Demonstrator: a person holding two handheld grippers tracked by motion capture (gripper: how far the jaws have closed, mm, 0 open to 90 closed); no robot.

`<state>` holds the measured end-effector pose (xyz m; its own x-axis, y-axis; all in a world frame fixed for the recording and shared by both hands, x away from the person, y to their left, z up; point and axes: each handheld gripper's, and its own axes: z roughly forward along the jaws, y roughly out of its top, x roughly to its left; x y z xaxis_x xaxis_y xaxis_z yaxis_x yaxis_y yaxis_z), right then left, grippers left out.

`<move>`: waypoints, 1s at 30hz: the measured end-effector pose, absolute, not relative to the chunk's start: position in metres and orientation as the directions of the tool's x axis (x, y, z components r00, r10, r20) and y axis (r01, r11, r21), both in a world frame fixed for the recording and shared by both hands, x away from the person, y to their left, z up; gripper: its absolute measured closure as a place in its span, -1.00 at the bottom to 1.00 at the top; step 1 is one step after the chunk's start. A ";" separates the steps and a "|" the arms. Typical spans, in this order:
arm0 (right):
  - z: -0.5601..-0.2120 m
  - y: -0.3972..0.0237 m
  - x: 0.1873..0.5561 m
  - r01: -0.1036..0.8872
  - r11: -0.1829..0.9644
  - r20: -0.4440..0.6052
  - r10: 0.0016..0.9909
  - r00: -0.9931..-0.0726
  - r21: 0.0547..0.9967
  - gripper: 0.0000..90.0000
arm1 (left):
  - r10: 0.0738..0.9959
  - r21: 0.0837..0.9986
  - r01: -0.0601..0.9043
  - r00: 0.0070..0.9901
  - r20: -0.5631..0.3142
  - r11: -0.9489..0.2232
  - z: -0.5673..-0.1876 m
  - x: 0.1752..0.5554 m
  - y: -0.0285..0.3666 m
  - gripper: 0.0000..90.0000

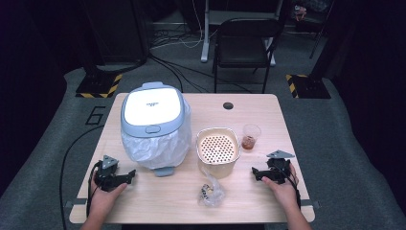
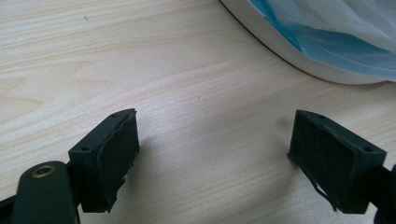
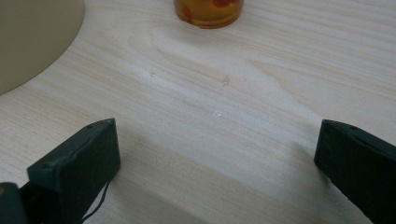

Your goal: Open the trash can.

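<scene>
We start from the wooden table (image 1: 143, 201), where everything sits between our two hands. The biggest thing on it is the lidded bin (image 1: 153, 127), pale blue-grey with a white plastic liner bulging out below the lid; it stands at the left, just ahead of our left gripper (image 1: 125, 175), and its lid is down. To its right, close beside it, we have the cream strainer bowl (image 1: 218, 146) with its perforated insert, and right of that a small clear cup (image 1: 250, 136) holding some amber liquid with bits in it. Nearest the front edge, between our hands, lies a crumpled clear bag (image 1: 211, 191) with scraps inside.

Our left gripper rests low on the table with its jaws spread wide and nothing between them; in the left gripper view we see bare wood ahead and the bin's rounded base (image 2: 299, 60) at the upper right. Our right gripper (image 1: 258, 174) lies the same way, jaws wide apart and empty, with the cup (image 3: 208, 11) ahead in the right gripper view.

As we judge it, the work is clearing waste into the bin. To do it well, we open the lid first, since the liner is soft and gives no firm hold. Then we pinch the bag by its gathered top, not its loose belly, and carry the cup upright.
</scene>
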<state>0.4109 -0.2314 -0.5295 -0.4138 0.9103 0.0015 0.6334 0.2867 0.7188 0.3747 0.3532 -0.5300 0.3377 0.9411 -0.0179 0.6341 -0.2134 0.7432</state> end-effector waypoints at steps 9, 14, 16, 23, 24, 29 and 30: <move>-0.529 -0.230 0.408 0.633 0.290 0.001 0.909 -0.417 0.718 -1.00 | 0.943 0.752 0.625 0.331 -0.016 -0.207 -0.531 0.375 0.352 -0.65; -0.529 -0.229 0.407 0.640 0.276 0.011 0.914 -0.407 0.717 -1.00 | 0.945 0.757 0.626 0.325 -0.036 -0.187 -0.531 0.375 0.354 -0.66; -0.529 -0.229 0.407 0.640 0.277 0.011 0.913 -0.407 0.717 -1.00 | 0.946 0.756 0.628 0.323 -0.034 -0.187 -0.531 0.375 0.353 -0.65; -0.529 -0.229 0.407 0.640 0.277 0.010 0.913 -0.407 0.717 -1.00 | 0.943 0.756 0.621 0.332 -0.015 -0.207 -0.531 0.374 0.352 -0.60; -0.529 -0.229 0.407 0.640 0.277 0.010 0.913 -0.407 0.717 -1.00 | 0.943 0.758 0.619 0.331 -0.015 -0.205 -0.531 0.374 0.352 -0.58; -0.529 -0.229 0.407 0.640 0.277 0.011 0.914 -0.407 0.717 -1.00 | 0.940 0.763 0.616 0.341 -0.032 -0.197 -0.528 0.371 0.350 -0.22; -0.529 -0.229 0.407 0.640 0.277 0.011 0.913 -0.407 0.717 -1.00 | 0.938 0.759 0.618 0.345 -0.024 -0.208 -0.527 0.370 0.350 -0.19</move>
